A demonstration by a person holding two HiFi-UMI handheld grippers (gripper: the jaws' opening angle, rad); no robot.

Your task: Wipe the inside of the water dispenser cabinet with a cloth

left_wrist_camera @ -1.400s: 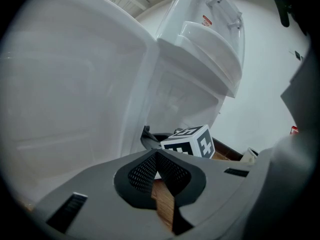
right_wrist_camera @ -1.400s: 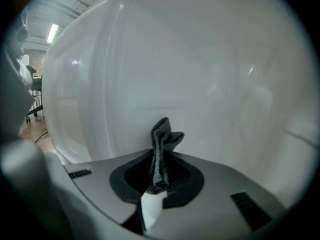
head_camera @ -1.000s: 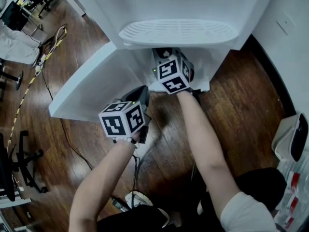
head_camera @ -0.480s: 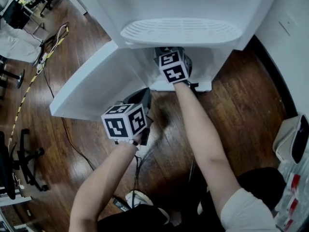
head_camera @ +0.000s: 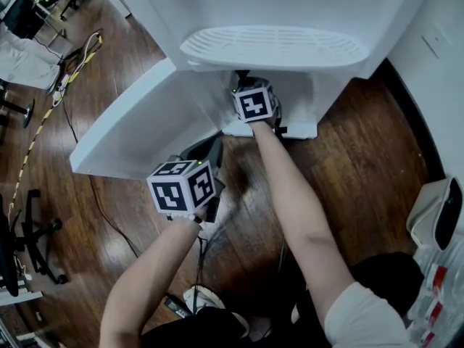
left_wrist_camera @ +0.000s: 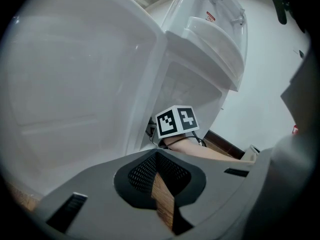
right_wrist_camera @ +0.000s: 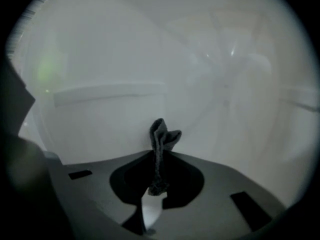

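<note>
The white water dispenser [head_camera: 290, 6] stands at the top of the head view with its cabinet door [head_camera: 138, 129] swung open to the left. My right gripper's marker cube [head_camera: 254, 104] sits at the cabinet mouth, and its jaws are hidden inside. In the right gripper view, my right gripper [right_wrist_camera: 159, 156] is shut on a dark grey cloth [right_wrist_camera: 161, 134], whose folded tip sticks up close to the pale inner wall [right_wrist_camera: 125, 109]. My left gripper [left_wrist_camera: 156, 156] is shut on nothing. Its cube [head_camera: 181, 187] hangs by the door's lower edge, outside the cabinet.
The dispenser's ribbed drip tray [head_camera: 275, 47] overhangs the cabinet opening. Cables [head_camera: 51, 114] trail across the wooden floor at left near the office chairs [head_camera: 29, 238]. A white bin [head_camera: 435, 216] stands against the wall at right.
My right gripper has pushed deeper into the cabinet with the cloth; its cube sits farther up under the drip tray. The left gripper has stayed almost still beside the door.
</note>
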